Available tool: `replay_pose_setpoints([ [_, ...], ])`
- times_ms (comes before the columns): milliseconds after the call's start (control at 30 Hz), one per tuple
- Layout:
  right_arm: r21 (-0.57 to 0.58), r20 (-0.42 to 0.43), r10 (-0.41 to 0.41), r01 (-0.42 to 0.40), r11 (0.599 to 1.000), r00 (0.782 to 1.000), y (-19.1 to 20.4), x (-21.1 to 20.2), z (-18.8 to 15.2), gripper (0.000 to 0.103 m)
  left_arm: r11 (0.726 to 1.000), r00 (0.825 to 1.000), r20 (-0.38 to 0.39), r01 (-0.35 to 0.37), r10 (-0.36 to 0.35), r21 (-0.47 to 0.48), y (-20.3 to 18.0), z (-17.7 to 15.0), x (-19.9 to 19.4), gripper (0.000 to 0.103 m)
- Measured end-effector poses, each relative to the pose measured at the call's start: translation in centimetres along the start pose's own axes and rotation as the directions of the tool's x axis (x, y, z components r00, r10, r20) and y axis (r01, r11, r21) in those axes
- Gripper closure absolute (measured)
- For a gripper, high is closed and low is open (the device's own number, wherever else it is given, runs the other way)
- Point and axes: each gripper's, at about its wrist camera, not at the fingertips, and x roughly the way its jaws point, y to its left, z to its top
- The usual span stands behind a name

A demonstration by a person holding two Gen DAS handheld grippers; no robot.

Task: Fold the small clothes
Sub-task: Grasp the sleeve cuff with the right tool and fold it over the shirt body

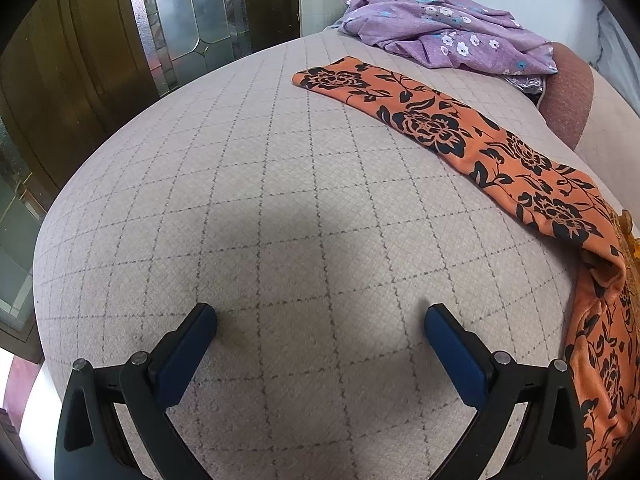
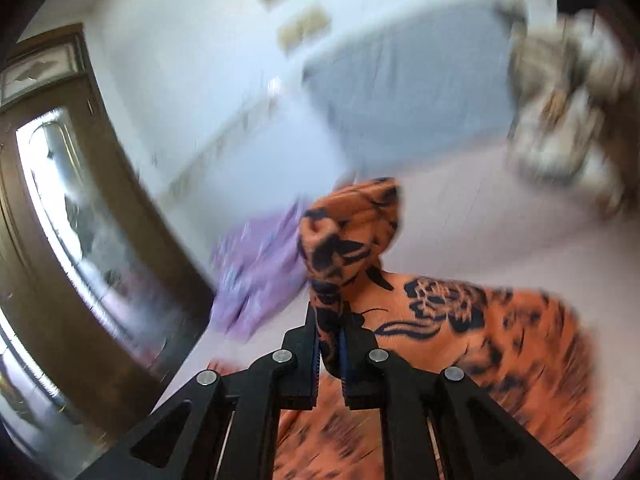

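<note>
Clearly the right gripper is clamped on a bunched end of the orange floral garment at lower centre of its blurred view, lifting that end off the bed so it can be carried over for a fold. Meanwhile the left gripper hangs wide apart and empty over the checked bed cover, probably waiting to pin or take a corner; the garment stretches across the right of that frame, with a purple floral cloth heaped at upper right.

Orange black-flowered cloth, a long band across the bed, one end bunched, apparently lifted.
</note>
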Motion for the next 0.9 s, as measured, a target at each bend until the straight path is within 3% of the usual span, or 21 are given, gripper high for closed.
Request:
replay_pose_setpoints([
  [33, -0.007, -0.055, 0.005, -0.006, 1.0, 0.998, 0.5, 2.1, -2.1, 0.076, 1.0, 1.0, -0.001, 0.002, -0.002, 0.001, 0.0, 0.0, 0.0, 0.0],
  [100, -0.023, -0.241, -0.068, 0.065, 0.998, 0.968, -0.7, 7.9, -7.7, 0.029, 1.0, 1.0, -0.001, 0.001, -0.001, 0.006, 0.0, 0.0, 0.0, 0.0],
  [167, 0.035, -0.492, -0.088, 0.12, 0.992, 0.866, -3.7, 12.7, -13.6, 0.03, 1.0, 1.0, -0.004, 0.006, -0.006, 0.007, 0.0, 0.0, 0.0, 0.0],
  [200, 0.025, -0.497, -0.104, 0.134, 0.991, 0.862, -4.5, 12.7, -14.8, 0.031, 1.0, 1.0, -0.005, 0.007, -0.007, 0.007, 0.0, 0.0, 0.0, 0.0],
  [233, 0.011, -0.454, -0.098, 0.116, 0.993, 0.885, -4.1, 11.6, -14.8, 0.031, 1.0, 1.0, -0.006, 0.006, -0.006, 0.004, 0.0, 0.0, 0.0, 0.0],
  [333, 0.02, -0.397, -0.072, 0.087, 0.996, 0.915, -4.6, 9.3, -11.9, 0.03, 1.0, 1.0, -0.005, -0.009, 0.009, -0.007, -0.1, 0.1, 0.1, 0.0],
  [467, 0.037, -0.265, -0.082, 0.095, 0.995, 0.961, -5.3, 6.2, -8.7, 0.013, 1.0, 1.0, -0.006, -0.006, 0.006, -0.012, -0.1, 0.1, 0.1, 0.0],
  [533, 0.088, -0.28, -0.102, 0.131, 0.987, 0.955, -5.4, 6.7, -10.1, 0.01, 1.0, 1.0, -0.005, -0.005, 0.005, -0.013, -0.1, 0.1, 0.1, 0.0],
  [567, 0.119, -0.337, -0.102, 0.15, 0.981, 0.936, -6.3, 7.3, -11.2, 0.01, 1.0, 1.0, -0.005, -0.005, 0.005, -0.013, -0.1, 0.1, 0.1, 0.0],
  [600, 0.148, -0.456, -0.12, 0.208, 0.967, 0.882, -8.4, 8.9, -13.0, 0.013, 1.0, 1.0, -0.002, -0.005, 0.005, -0.013, -0.1, 0.0, 0.1, 0.0],
  [633, 0.144, -0.452, -0.121, 0.206, 0.968, 0.884, -9.0, 8.7, -13.9, 0.014, 1.0, 1.0, -0.002, -0.003, 0.003, -0.013, 0.0, 0.0, 0.1, 0.0],
  [667, 0.121, -0.39, -0.125, 0.185, 0.975, 0.912, -8.7, 7.6, -13.6, 0.014, 1.0, 1.0, 0.001, 0.004, -0.004, -0.019, 0.1, 0.0, 0.2, 0.0],
  [767, 0.038, -0.243, -0.124, 0.137, 0.99, 0.962, -6.5, 3.8, -12.3, 0.014, 1.0, 1.0, -0.027, 0.005, -0.005, -0.01, 0.0, 0.3, 0.1, 0.0],
  [800, 0.0, -0.193, -0.147, 0.15, 0.989, 0.97, -5.8, 2.9, -12.2, 0.011, 1.0, 0.999, -0.046, 0.019, -0.019, 0.009, -0.2, 0.5, 0.0, 0.0],
  [833, -0.035, -0.147, -0.172, 0.168, 0.985, 0.974, -5.3, 2.0, -12.7, 0.008, 0.997, 0.996, -0.036, 0.078, -0.078, 0.005, -0.1, 0.9, -0.5, 0.0],
  [867, -0.056, -0.141, -0.175, 0.169, 0.984, 0.974, -4.8, 2.0, -13.1, 0.007, 0.98, 0.981, -0.005, 0.196, -0.196, -0.025, 0.3, 1.7, -1.4, 0.0],
  [900, -0.079, -0.162, -0.178, 0.167, 0.983, 0.97, -5.1, 2.1, -14.4, 0.007, 0.962, 0.964, 0.026, 0.267, -0.266, -0.051, 0.7, 2.6, -2.0, 0.0],
])
